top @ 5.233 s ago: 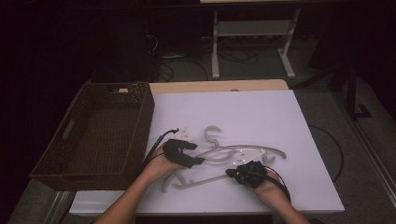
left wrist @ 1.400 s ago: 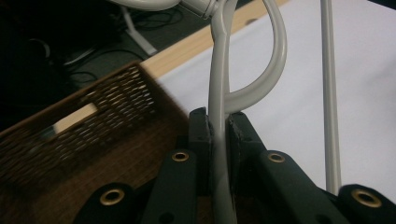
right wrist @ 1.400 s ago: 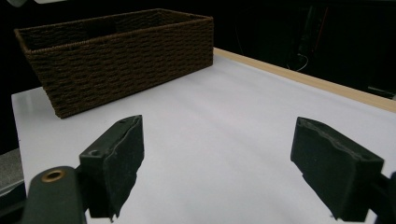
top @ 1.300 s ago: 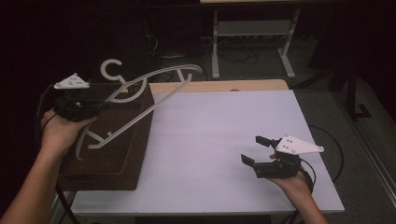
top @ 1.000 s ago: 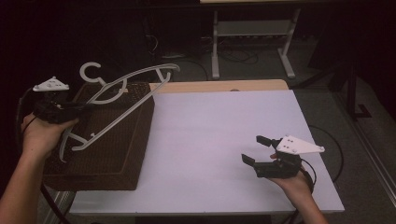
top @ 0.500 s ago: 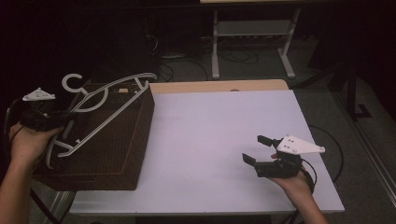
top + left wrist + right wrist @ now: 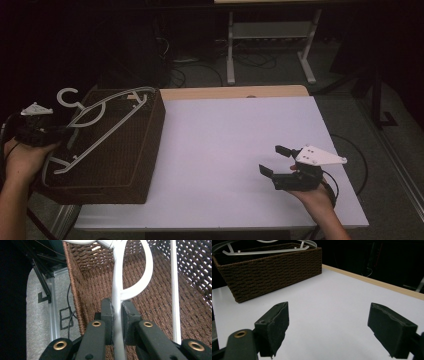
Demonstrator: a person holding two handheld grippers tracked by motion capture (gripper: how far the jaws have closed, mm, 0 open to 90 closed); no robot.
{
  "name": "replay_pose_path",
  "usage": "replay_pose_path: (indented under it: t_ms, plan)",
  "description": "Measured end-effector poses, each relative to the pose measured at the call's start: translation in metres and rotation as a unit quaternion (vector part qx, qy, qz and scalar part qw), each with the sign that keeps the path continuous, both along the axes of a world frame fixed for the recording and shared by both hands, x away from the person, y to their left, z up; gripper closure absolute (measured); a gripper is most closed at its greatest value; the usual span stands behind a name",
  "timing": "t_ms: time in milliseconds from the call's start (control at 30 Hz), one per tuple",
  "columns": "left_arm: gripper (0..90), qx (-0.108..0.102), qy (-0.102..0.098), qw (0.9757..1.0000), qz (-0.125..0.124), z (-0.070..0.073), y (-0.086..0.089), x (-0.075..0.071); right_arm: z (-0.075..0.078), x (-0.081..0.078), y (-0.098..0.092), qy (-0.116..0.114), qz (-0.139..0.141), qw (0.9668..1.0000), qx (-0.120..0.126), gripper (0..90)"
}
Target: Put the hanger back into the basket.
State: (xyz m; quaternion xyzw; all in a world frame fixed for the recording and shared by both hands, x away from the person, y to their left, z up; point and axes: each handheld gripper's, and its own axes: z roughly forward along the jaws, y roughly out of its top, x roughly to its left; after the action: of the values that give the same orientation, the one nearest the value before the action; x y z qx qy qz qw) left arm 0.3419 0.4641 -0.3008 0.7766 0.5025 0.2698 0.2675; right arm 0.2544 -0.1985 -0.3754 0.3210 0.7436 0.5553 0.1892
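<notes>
A white plastic hanger (image 7: 107,131) lies slanted across the top of the brown wicker basket (image 7: 150,150) at the table's left end. My left gripper (image 7: 59,135), at the basket's left rim, is shut on the hanger's thin arm. In the left gripper view the pads (image 7: 108,315) pinch the hanger (image 7: 117,277) above the basket's woven inside (image 7: 155,302). My right gripper (image 7: 274,160) hovers open over the white table (image 7: 225,130) near its front right, nothing between its fingers. In the right gripper view, the right gripper (image 7: 334,327) faces the basket (image 7: 274,270) with the hanger (image 7: 267,251) on top.
The table has a wooden strip along its far edge (image 7: 235,92). A white metal stand (image 7: 270,35) and cables lie on the dark floor beyond it. The basket reaches the table's left edge.
My left hand has swung the hanger down and to the left, from high above the basket to its rim. The right gripper has stayed put and open.
</notes>
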Motion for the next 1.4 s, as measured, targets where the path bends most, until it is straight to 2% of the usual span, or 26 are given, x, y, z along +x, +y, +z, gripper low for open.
replay_pose_path:
  t_ms: [233,333,367,400,433,500,567,633,733,767,800,933,1100,1267,1367,1400]
  plan:
    - [81.8,0.014,0.015,0.9998,-0.007,-0.006,-0.004,0.006,0.000,-0.001,-0.001,-0.001,-0.003,1.0000,-0.002,16.6]
    - [81.3,0.011,0.019,0.9997,-0.005,-0.011,-0.003,0.009,0.000,-0.001,-0.001,-0.001,-0.004,1.0000,-0.002,16.6]
    - [76.6,0.006,0.015,0.9999,-0.001,-0.012,-0.002,0.009,0.000,-0.001,-0.001,-0.001,-0.004,1.0000,-0.002,16.6]
    - [68.0,0.002,0.009,1.0000,0.000,-0.012,-0.001,0.009,0.000,-0.001,-0.001,-0.001,-0.003,1.0000,-0.002,16.6]
    - [64.0,-0.007,0.007,1.0000,-0.003,-0.012,0.000,0.009,0.000,-0.001,-0.001,-0.001,-0.003,1.0000,-0.002,16.6]
    - [59.4,-0.007,-0.002,1.0000,0.000,-0.010,-0.001,0.008,0.000,-0.001,-0.001,-0.002,-0.005,1.0000,-0.004,16.6]
    - [55.6,-0.024,-0.009,0.9997,-0.004,-0.008,-0.002,0.007,0.001,-0.001,-0.002,-0.002,-0.006,1.0000,-0.002,16.6]
    - [50.5,-0.031,-0.016,0.9994,-0.007,-0.005,-0.003,0.006,0.001,-0.001,-0.001,-0.003,-0.006,1.0000,0.000,16.6]
    - [43.3,-0.064,-0.028,0.9974,-0.017,0.000,-0.008,0.003,0.002,-0.001,-0.002,-0.002,-0.007,1.0000,0.000,16.6]
    - [41.4,-0.064,-0.028,0.9974,-0.017,0.000,-0.008,0.003,0.002,-0.001,-0.002,-0.002,-0.007,1.0000,0.000,16.6]
    - [37.7,-0.072,-0.037,0.9963,-0.029,0.004,-0.014,0.001,0.005,-0.001,-0.004,-0.005,-0.010,0.9999,0.000,16.5]
    - [31.7,-0.098,-0.058,0.9923,-0.048,0.010,-0.030,-0.006,0.012,0.001,-0.006,-0.010,-0.009,0.9999,0.002,16.2]
    - [23.9,-0.131,-0.077,0.9862,-0.065,0.015,-0.051,-0.011,0.018,0.003,-0.007,-0.003,-0.007,0.9999,0.010,14.7]
    - [18.2,-0.162,-0.096,0.9782,-0.088,0.017,-0.073,-0.017,0.022,0.008,-0.007,0.001,-0.002,0.9999,0.012,13.0]
    - [15.2,-0.180,-0.100,0.9733,-0.101,0.017,-0.086,-0.021,0.026,0.010,-0.007,0.004,-0.001,0.9998,0.018,12.5]
    - [14.1,-0.181,-0.101,0.9725,-0.108,0.016,-0.089,-0.021,0.027,0.011,-0.007,-0.001,0.001,0.9998,0.020,12.3]
